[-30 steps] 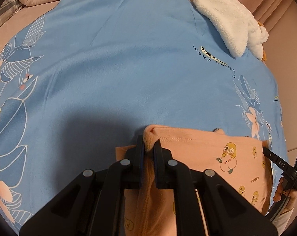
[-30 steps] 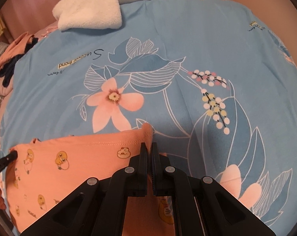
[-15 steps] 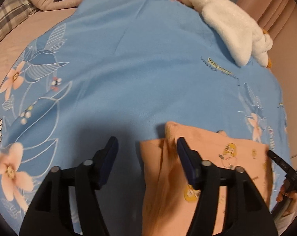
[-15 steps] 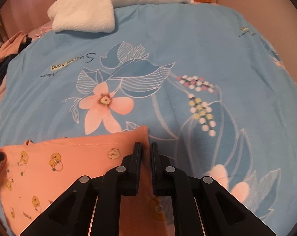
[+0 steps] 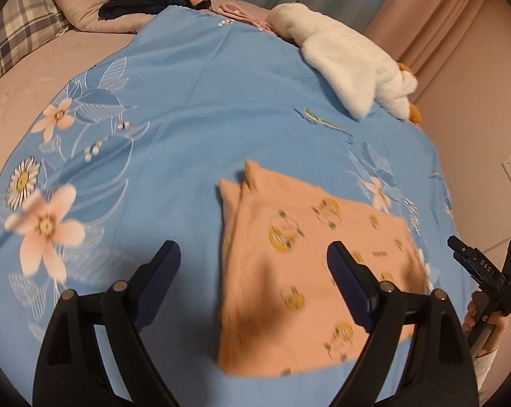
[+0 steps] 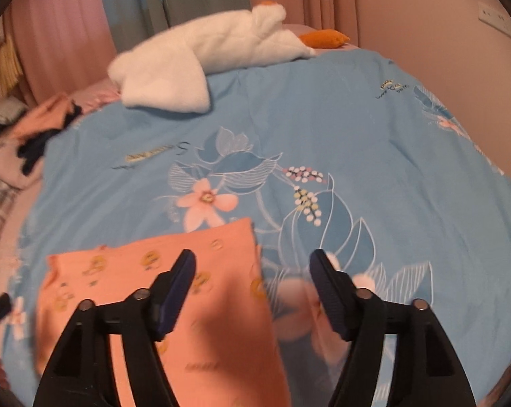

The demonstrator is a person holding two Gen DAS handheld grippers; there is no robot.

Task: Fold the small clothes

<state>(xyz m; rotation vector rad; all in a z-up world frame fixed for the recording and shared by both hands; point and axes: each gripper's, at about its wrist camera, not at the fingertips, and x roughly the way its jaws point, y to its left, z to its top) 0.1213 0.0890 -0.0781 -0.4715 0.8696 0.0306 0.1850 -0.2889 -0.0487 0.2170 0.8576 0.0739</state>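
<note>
A folded orange garment (image 5: 309, 271) printed with small yellow cartoon figures lies flat on the blue flowered bedcover (image 5: 194, 101), near its front edge. The left tool (image 5: 253, 264) hangs above the garment's left edge, its jaws opening, nothing pressed between them. The right tool (image 6: 252, 271) hangs over the garment's right edge, its jaws also opening and clear of the cloth. A white plush goose (image 6: 215, 54) lies at the far end of the bed
</note>
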